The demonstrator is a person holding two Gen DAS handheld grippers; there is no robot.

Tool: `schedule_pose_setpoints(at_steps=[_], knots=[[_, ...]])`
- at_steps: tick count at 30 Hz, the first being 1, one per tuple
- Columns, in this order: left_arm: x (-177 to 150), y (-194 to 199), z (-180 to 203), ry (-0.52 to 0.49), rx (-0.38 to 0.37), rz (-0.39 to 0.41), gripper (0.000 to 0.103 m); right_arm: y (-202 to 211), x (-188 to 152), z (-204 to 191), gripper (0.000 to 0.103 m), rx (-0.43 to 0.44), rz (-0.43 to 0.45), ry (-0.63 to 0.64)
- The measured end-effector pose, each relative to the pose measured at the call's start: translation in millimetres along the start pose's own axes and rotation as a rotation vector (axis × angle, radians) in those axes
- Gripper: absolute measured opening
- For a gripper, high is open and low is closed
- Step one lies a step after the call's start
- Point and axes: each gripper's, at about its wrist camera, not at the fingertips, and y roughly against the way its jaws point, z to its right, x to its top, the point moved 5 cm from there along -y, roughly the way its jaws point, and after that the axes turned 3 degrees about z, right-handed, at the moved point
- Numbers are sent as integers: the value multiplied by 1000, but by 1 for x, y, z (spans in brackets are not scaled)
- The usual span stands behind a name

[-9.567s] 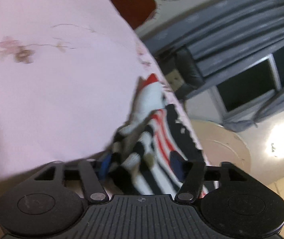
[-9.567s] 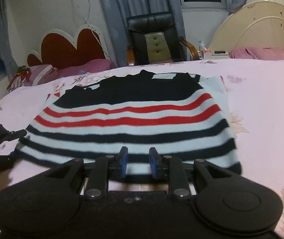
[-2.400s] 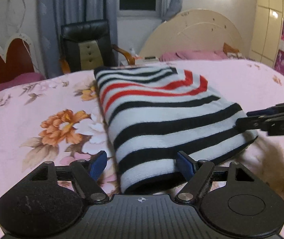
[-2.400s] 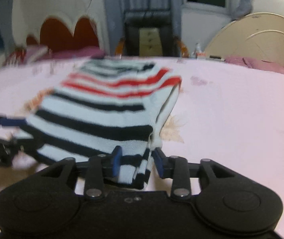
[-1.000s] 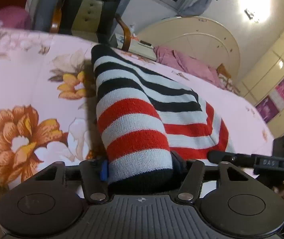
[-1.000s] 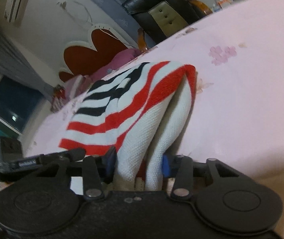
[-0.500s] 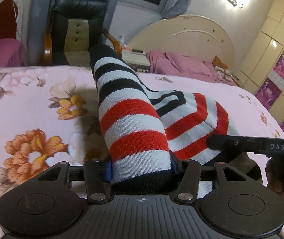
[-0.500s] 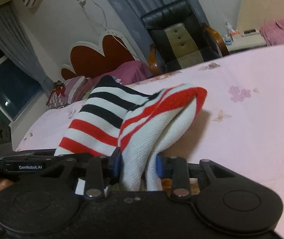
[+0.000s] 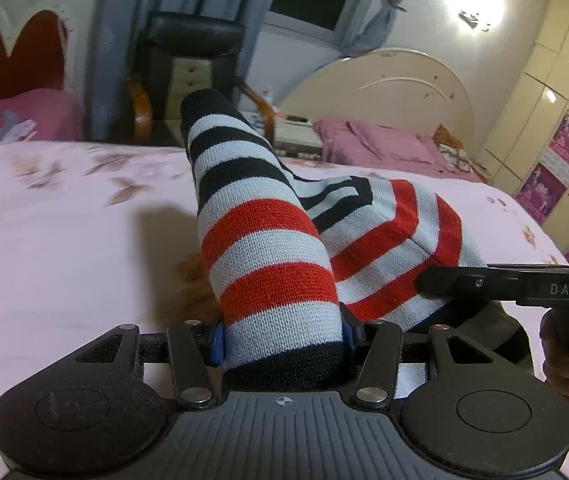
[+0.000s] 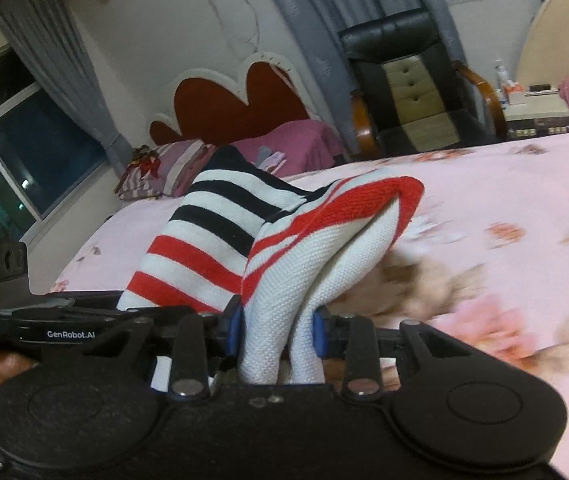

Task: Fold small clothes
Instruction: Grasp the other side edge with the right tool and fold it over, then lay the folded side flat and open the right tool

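A folded striped sweater (image 9: 268,240), white with black and red bands, is lifted off the pink floral bed sheet (image 9: 64,240). My left gripper (image 9: 282,338) is shut on its near left fold. My right gripper (image 10: 276,328) is shut on the other near edge of the sweater (image 10: 296,268), whose white inner layers show between the pads. Each gripper shows in the other's view, the right (image 9: 516,280) and the left (image 10: 64,320), close beside the cloth. The sweater's far end hangs down toward the sheet.
A black leather chair (image 9: 188,80) stands beyond the bed's far edge, with a red heart-shaped headboard (image 10: 236,104) and a second cream headboard (image 9: 384,88) behind. Pink bedding (image 9: 376,144) lies at the back right. Grey curtains hang behind.
Both grippers have risen further with the sweater, lifting its near end higher off the sheet. The grip on the cloth is unchanged.
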Motion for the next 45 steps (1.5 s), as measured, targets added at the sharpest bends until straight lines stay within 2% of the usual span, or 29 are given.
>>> schedule_pose_setpoints(at_steps=[6, 11, 14, 16, 19, 20, 23, 25, 26, 27, 28, 30, 32, 34, 39, 41, 45], knots=[[-26, 32, -69, 38, 37, -23, 52, -48, -19, -51, 33, 31, -42, -8], [-58, 40, -116, 143, 28, -54, 52, -81, -44, -71, 33, 54, -99, -22], [-77, 33, -135, 223, -9, -54, 53, -94, -55, -61, 33, 25, -108, -55], [-83, 28, -137, 248, -28, -42, 57, -101, -63, -46, 33, 8, -119, -124], [-87, 24, -136, 237, -24, -30, 65, -105, -75, -31, 35, 14, -117, -183], [-86, 23, -135, 224, -11, -26, 72, -105, -77, -30, 36, 20, -117, -202], [-82, 33, -135, 204, 5, -12, 73, -102, -76, -29, 44, 17, -132, -220], [-78, 55, -140, 167, 31, 34, 73, -90, -67, -33, 52, -50, -109, -181], [-73, 65, -140, 125, 60, 60, 73, -78, -64, -40, 50, -83, -74, -151], [-69, 75, -138, 88, 84, 86, 73, -66, -58, -46, 44, -113, -34, -111], [-63, 84, -135, 55, 87, 115, 73, -52, -50, -54, 41, -129, 8, -64], [-53, 86, -124, 22, 39, 130, 73, -41, -41, -68, 32, -126, 39, -11], [-49, 77, -106, -49, 5, 111, 73, -45, -39, -86, 29, -122, 23, 59], [-50, 64, -96, -97, 10, 78, 73, -59, -45, -103, 26, -133, -24, 149], [-60, 44, -94, -111, 30, 21, 73, -98, -70, -104, 19, -272, -149, 303], [-63, 41, -92, -123, 42, 23, 73, -101, -77, -101, 21, -296, -136, 343], [-66, 40, -88, -141, 60, 29, 73, -102, -78, -98, 21, -298, -123, 332]])
